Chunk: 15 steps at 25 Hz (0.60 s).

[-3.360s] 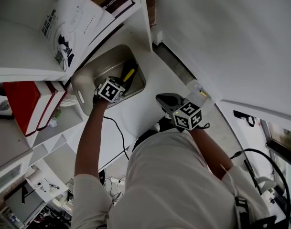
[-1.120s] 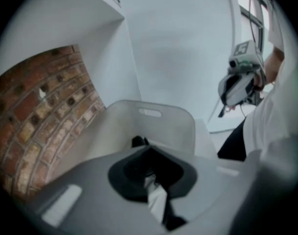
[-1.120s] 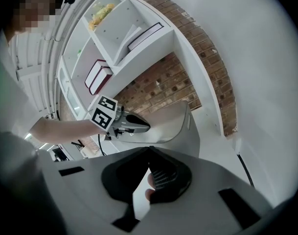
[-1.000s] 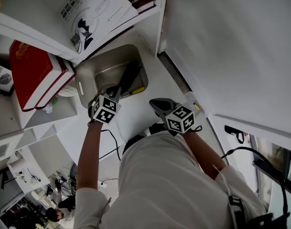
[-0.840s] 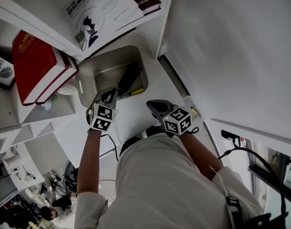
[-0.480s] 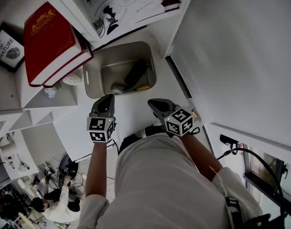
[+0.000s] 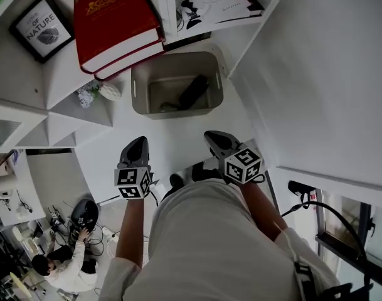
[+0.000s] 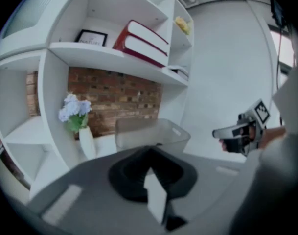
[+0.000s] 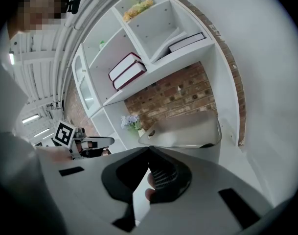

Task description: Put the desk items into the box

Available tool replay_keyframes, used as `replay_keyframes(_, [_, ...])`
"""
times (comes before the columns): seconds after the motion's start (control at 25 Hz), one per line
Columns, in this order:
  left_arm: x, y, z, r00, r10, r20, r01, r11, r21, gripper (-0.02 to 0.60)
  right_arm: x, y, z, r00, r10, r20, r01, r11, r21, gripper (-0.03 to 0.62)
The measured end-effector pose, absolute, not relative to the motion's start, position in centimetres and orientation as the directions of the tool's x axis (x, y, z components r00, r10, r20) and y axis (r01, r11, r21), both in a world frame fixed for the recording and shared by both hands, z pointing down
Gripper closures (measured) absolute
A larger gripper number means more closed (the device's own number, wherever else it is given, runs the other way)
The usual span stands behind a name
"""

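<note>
White desk (image 7: 178, 137) and a white shelf unit (image 7: 27, 105) fill your head view, and the grey box (image 7: 138, 93) stands on the desk close under the shelves. Inside the box a dark long item (image 7: 194, 91) lies slanted on the bottom; beside it is something pale that is too small to name. Just to the left of the box stands a small vase with pale flowers (image 7: 100, 93). Above the box and a little to its left, two red books (image 7: 115, 17) lie stacked on a shelf, and further left of the box is a framed picture (image 7: 41, 27). Behind the box the left gripper view shows a brick wall (image 8: 114, 97).

Your left gripper (image 7: 138, 140) is on your side of the box, well apart from it, toward its left corner. Its jaws are pressed together with nothing between them. Your right gripper (image 7: 211, 134) is also on your side of the box, toward its right corner and apart from it. Its jaws meet at the tips too and hold no item. Both grippers point toward the box
</note>
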State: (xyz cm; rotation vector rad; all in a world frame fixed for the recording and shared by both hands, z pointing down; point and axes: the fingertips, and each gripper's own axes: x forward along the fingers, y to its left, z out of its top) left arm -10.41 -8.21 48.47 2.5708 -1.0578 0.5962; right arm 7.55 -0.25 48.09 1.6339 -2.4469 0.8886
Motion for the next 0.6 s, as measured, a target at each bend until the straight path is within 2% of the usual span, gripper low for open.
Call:
replay_keyframes(0.32, [-15.9,-4.6,46.0,0.658,-0.625,0.420,-0.722,-0.683,0.115,0.578,3.1,3.0,46.5,-0.397,-0.849,0.349,-0.885,0.253,-0.391,0.600])
replay_keyframes(0.6, [-19.7,-2.2,46.6,0.627,-0.648,0.433,-0.750,-0.653,0.107,0.578,0.5,5.4,45.9,-0.363,-0.858,0.365,-0.912,0.246,-0.329,0.600])
